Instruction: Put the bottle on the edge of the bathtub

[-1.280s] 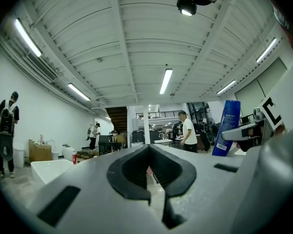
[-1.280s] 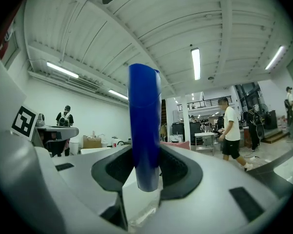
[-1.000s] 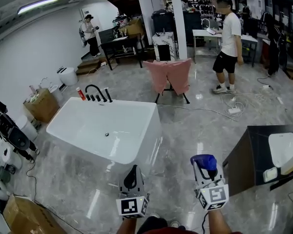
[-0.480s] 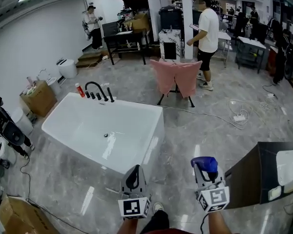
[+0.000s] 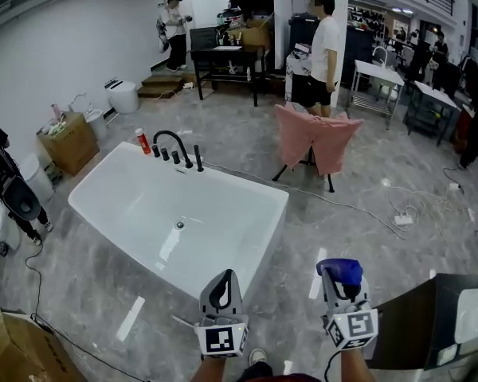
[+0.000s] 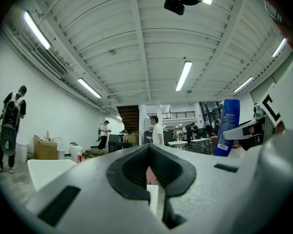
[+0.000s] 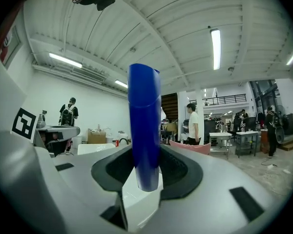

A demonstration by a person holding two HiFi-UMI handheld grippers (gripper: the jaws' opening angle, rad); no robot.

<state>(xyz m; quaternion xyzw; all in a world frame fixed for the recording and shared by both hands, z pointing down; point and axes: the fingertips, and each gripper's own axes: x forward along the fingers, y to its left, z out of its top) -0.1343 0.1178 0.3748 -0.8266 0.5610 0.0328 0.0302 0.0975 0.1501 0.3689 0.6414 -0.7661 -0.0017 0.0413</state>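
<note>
A blue bottle [image 7: 144, 126] stands upright in the right gripper [image 5: 340, 282], whose jaws are clamped on its lower body, cap end up. It is carried in the air over the marble floor [image 5: 358, 189], short of the bathtub [image 5: 264, 241] and off its near-right corner. The left gripper [image 5: 221, 283] is held beside it with its jaws drawn together and nothing between them.

The white tub lies ahead and to the left. A black faucet [image 5: 174, 146] and a small red bottle [image 5: 143, 141] stand at its far-left corner, and the other edges look bare. A pink-draped chair [image 5: 315, 138] sits beyond the tub, and a person in a white shirt [image 5: 324, 46] stands farther back in the hall.

By the look of it, the task is partly done. The bottle is in hand and has been brought near, but it does not yet touch the rim. What remains is to bring it over an edge, the near-right one being closest, set it down upright on that narrow ledge, open the jaws and draw the gripper away. The rim is slim, so a poorly centred bottle could tip into the tub or onto the floor.
</note>
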